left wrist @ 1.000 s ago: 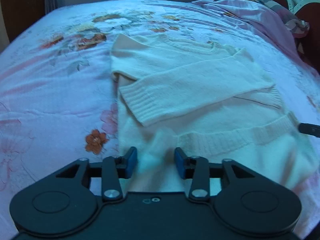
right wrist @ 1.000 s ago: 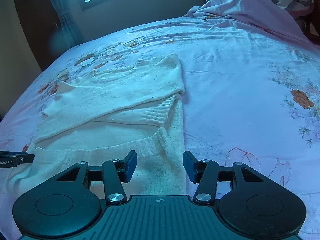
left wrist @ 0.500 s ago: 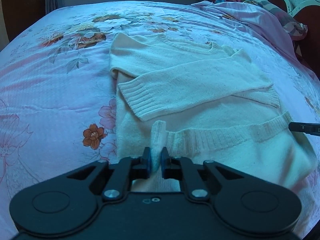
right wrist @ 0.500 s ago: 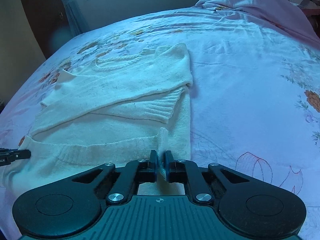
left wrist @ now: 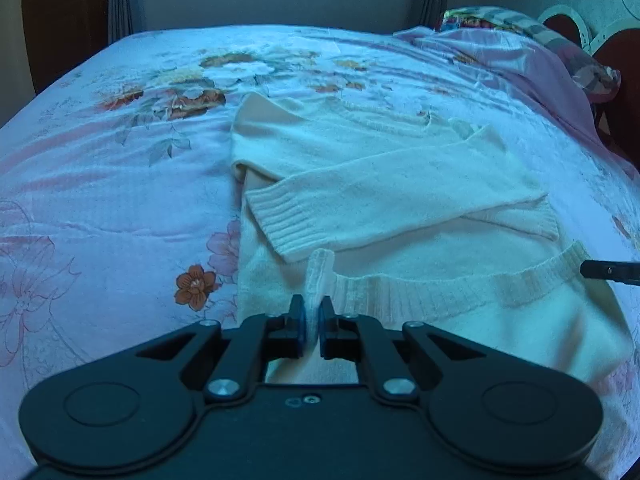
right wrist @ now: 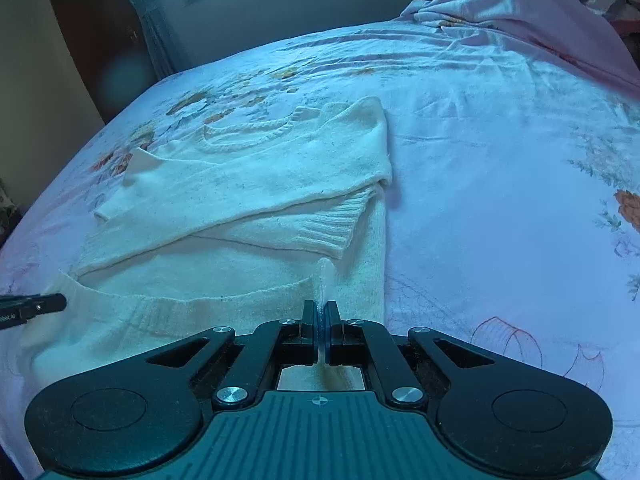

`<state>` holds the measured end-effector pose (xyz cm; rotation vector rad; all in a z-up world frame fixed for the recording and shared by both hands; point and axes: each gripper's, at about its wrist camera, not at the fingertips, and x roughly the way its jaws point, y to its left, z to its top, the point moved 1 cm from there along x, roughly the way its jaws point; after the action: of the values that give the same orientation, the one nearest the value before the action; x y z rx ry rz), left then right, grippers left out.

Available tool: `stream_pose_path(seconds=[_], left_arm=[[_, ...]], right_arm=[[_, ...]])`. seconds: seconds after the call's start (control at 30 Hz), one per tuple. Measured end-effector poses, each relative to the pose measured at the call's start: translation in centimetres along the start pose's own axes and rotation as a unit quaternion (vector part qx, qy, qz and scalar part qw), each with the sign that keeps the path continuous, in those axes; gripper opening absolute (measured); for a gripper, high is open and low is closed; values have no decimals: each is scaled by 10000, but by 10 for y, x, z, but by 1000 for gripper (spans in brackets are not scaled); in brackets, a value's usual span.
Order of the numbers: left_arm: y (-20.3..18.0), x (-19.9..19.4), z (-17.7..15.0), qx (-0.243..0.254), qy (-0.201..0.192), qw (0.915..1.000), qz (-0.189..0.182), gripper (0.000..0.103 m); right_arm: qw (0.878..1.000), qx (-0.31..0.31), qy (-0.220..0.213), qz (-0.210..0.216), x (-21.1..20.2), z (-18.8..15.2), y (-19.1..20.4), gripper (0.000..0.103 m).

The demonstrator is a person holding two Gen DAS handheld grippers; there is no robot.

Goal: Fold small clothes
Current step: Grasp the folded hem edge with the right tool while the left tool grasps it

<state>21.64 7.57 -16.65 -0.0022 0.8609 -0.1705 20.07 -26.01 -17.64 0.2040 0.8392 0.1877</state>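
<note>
- Since a second ago both pairs of jaws have gone from wide open to closed, each now pinching a lower corner of the sweater, and the hem is drawn up into a small ridge at each grip.
- Left wrist view: the left gripper (left wrist: 313, 322) has its jaws shut to a narrow gap with a fold of the ribbed hem (left wrist: 420, 294) standing up between them. The cream sweater (left wrist: 384, 184) lies flat on the bed (left wrist: 104, 200), both sleeves already crossed over the chest, collar at the far end. Taking the hem corner here looks meant for carrying the bottom up over the sleeves. The other tool's black tip shows at the right edge, by the hem's far end.
- Right wrist view: the right gripper (right wrist: 321, 316) is likewise clamped on the opposite hem corner, cloth showing in the slit between the jaws. Holding both corners should keep the edge straight as it lifts.
- Writing: a white label on the black tip at the left edge of this view is too small to read; no brand shows on the sweater.
</note>
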Motion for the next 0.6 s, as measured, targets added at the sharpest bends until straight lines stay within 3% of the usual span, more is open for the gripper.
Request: stream_pose_path(seconds=[0.07,0.27,0.33,0.43,0.5,0.6], left_arm=[[-1,8,-3,63,119,9999,69,5],[2,15,-1,-65,260,9996,76,21],[2,18,0,-80,286,9995,44,21],[3,19,-1,-142,275,9995,41,20],[0,17,-2,-102,243,9996,115,10],[-3,12,-2,-152,187,9995,205,5]], right_arm=[[9997,-12,262,18,10,0,-1,3],[9995,220,226,-2,15,2,-9,7],[9995,167,284,36,17,4,-7,7],[9994,-16,328,-79,20,2,0,7],[9994,-9,314,-126,19,0,1,7],[9994,-22,317,-152,15,-2,3,4]])
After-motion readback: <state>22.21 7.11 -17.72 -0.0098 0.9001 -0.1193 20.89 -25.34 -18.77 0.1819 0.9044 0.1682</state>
